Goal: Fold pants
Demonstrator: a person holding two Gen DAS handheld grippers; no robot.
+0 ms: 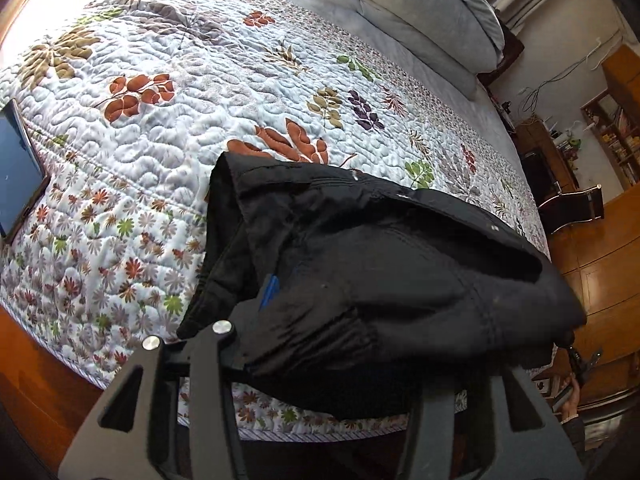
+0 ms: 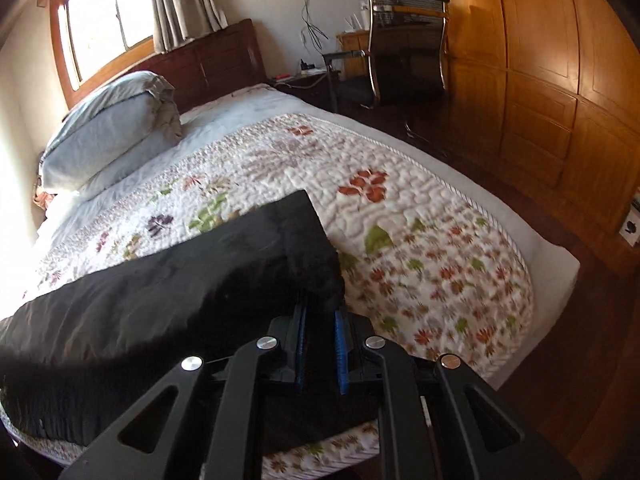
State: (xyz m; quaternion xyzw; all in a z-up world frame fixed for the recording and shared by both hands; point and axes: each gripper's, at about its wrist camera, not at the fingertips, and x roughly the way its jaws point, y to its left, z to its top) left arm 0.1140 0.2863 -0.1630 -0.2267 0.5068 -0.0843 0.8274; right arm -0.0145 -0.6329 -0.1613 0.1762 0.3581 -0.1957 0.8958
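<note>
On the floral quilt [image 1: 168, 128], near its foot edge, lie black pants [image 1: 380, 264]. The right gripper [image 2: 320, 344] pinches their corner. Only the left view shows a tablet [image 1: 18, 168]; the left gripper [image 1: 320, 320] is narrowly parted under the cloth, its grip hidden.

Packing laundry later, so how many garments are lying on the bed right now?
1: black pants lie folded at the quilt's foot end, its corner in the right gripper. Others may hide beneath.

Black pants [image 1: 384, 264], thick and seemingly padded, bunched and partly folded, lying near the bed's foot edge
</note>
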